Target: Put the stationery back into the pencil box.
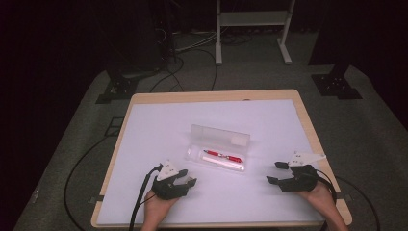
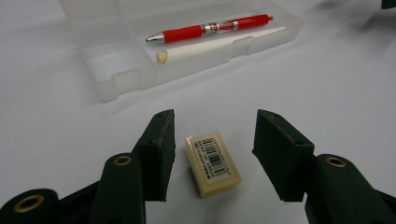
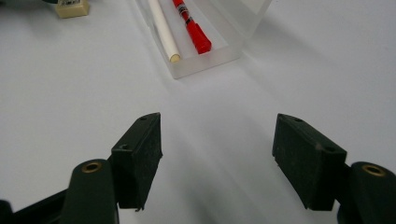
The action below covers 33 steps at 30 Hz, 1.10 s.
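The left gripper point(image 2: 212, 158) has its jaws wide open, one on each side of a small eraser point(image 2: 212, 163) that lies flat on the white table point(image 2: 56, 116). The jaws do not touch it. The eraser is probably light and a bit soft, and not slippery, so it should be easy to pinch. The best place to hold it looks like its two long sides. It is cream colored, a little block with a barcode label on top. Farther off sits a clear pencil case point(image 2: 116, 79), open, with a red pen point(image 2: 210, 29) and a white stick point(image 2: 219, 45) inside. The right gripper point(image 3: 217, 158) is open too, over bare table, holding nothing.
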Motion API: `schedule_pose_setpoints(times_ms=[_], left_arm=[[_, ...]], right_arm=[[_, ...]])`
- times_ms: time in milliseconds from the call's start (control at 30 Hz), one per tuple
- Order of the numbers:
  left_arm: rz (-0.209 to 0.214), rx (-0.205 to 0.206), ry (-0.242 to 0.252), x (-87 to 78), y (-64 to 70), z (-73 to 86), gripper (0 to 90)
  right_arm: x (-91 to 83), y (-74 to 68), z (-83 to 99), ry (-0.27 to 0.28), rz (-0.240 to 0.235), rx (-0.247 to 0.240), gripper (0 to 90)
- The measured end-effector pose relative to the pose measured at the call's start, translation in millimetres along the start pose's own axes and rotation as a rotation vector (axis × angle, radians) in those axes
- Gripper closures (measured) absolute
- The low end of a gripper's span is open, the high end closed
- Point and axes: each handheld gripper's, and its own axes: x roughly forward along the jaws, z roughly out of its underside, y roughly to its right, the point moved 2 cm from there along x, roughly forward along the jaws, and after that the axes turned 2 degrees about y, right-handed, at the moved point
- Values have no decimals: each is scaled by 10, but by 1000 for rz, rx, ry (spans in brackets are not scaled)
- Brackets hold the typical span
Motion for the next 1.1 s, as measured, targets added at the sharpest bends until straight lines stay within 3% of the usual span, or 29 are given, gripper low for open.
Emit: schedule_pose_setpoints(times_ms=[333, 800, 1100], left_arm=[[-37, -3, -41, 72, 9, 40, 573], [-43, 9, -90, 112, 32, 9, 676], [-58, 3, -67, 78, 29, -41, 683]], right_arm=[[-10, 4, 12, 8, -2, -4, 317], [-45, 18, 18, 24, -6, 1, 314], [-58, 33, 44, 27, -7, 10, 314]])
